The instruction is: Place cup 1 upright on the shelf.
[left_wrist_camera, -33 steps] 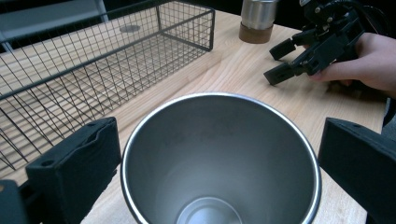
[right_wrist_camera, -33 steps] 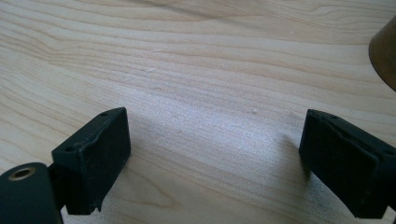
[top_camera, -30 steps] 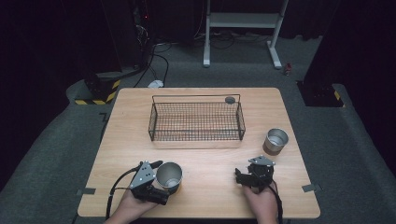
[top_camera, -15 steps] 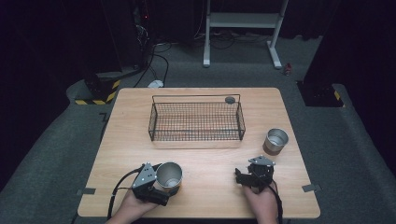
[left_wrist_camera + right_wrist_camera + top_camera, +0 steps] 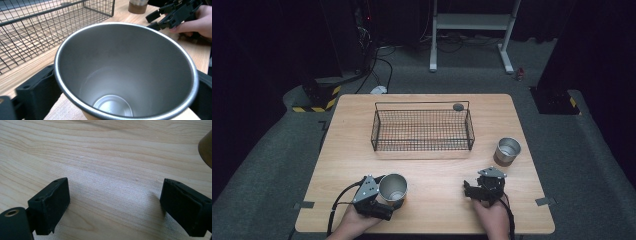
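Two cups: one [image 5: 393, 187] between the left gripper's [image 5: 379, 192] jaws at the table's [image 5: 432, 210] near edge, one [image 5: 507, 151] right of the basket [image 5: 422, 129].
Left gripper view: jaws just closing, flanking the cup [image 5: 125, 72]; contact unclear. Squeeze evenly before lifting.
Right gripper view: right gripper [image 5: 115, 205] wide open, holding nothing.
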Demonstrator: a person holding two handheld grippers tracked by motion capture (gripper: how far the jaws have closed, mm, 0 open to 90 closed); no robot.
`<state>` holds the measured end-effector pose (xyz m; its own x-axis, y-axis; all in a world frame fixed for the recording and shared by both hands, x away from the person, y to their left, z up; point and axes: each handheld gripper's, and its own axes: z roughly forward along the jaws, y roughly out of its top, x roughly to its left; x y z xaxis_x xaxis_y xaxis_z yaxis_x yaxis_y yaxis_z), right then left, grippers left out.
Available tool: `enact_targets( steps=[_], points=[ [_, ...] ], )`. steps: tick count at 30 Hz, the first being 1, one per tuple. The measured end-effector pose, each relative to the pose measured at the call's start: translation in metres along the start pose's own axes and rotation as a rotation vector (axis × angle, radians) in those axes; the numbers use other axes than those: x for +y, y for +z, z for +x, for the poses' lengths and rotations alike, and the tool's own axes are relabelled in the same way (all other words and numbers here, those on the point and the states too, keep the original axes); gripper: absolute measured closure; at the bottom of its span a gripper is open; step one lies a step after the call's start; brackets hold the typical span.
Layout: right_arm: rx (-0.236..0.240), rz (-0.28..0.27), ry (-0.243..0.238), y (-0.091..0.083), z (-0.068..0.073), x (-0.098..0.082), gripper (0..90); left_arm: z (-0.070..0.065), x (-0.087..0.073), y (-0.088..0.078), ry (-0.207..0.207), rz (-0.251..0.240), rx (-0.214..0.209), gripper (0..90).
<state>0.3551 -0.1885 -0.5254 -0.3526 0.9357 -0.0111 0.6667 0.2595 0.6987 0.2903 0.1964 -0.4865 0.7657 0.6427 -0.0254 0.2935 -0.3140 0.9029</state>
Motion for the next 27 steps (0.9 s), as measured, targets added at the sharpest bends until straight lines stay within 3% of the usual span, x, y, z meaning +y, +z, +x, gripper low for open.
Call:
enact_targets(
  steps=[5, 11, 27],
  points=[
    [0.0, 0.001, 0.002, 0.0, 0.0, 0.0, 8.8, 0.002, -0.002, -0.003, 0.007, -0.019, -0.026, 12.8],
    [0.0, 0.0, 0.0, 0.0, 0.0, 0.0, 8.8, 0.005, -0.001, -0.005, -0.01, -0.021, -0.035, 13.6],
    [0.001, 0.001, 0.002, 0.0, 0.0, 0.0, 8.8, 0.018, 0.003, -0.02, -0.044, -0.075, 0.017, 13.7]
  ],
)
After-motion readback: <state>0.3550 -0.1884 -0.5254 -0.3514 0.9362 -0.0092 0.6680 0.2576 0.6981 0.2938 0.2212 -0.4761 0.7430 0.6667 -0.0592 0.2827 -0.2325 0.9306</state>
